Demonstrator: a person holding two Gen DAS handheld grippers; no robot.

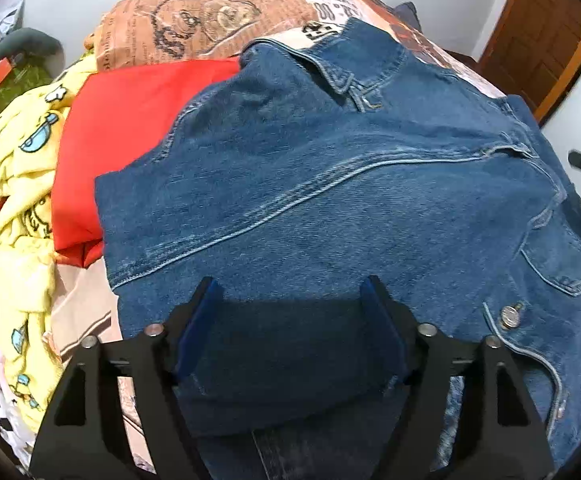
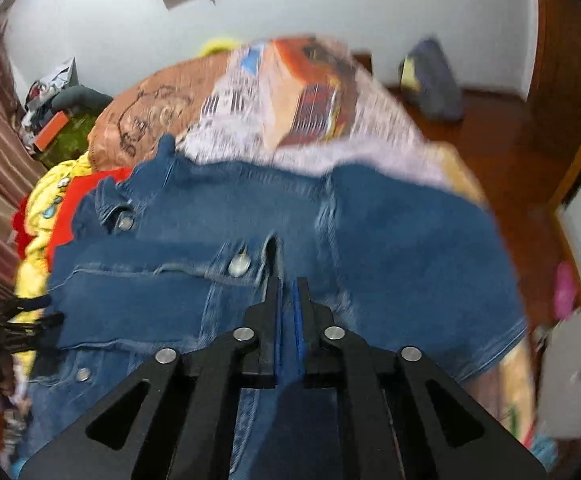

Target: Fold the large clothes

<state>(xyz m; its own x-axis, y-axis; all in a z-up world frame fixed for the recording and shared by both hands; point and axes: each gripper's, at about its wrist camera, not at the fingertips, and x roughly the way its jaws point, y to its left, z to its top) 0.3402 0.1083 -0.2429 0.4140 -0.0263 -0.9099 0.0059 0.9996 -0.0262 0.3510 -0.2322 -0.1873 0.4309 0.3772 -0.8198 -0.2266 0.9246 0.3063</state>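
Bedding with a printed pattern (image 1: pixel 210 16) fills the upper part of the left wrist view, brown with a drawn figure on one side and newspaper-like print on the other; in the right wrist view the same bedding (image 2: pixel 162 108) sits blurred across the upper middle. Spread over it is the denim jacket (image 1: pixel 330 184), which takes up the centre and right of the left view, its collar toward the upper middle and a sleeve lying diagonally across the body. In the right view the jacket (image 2: pixel 390 240) covers the middle of the frame, with metal buttons showing at centre left.

A red garment (image 1: pixel 130 132) lies at the left of the left view, partly under the jacket's edge, and a yellow cloth with cartoon prints (image 1: pixel 18 200) runs down the far left beside it. A wooden door (image 1: pixel 538 40) stands in the upper right corner.

At the bottom of the left view, the left gripper (image 1: pixel 290 292) has its jaws spread wide apart above the denim, nothing between them. At the bottom centre of the right view, the right gripper (image 2: pixel 287 284) has its jaws pressed nearly together on a fold of the jacket, denim showing between the blue pads. A snap button (image 1: pixel 510 316) shines at the lower right of the left view.
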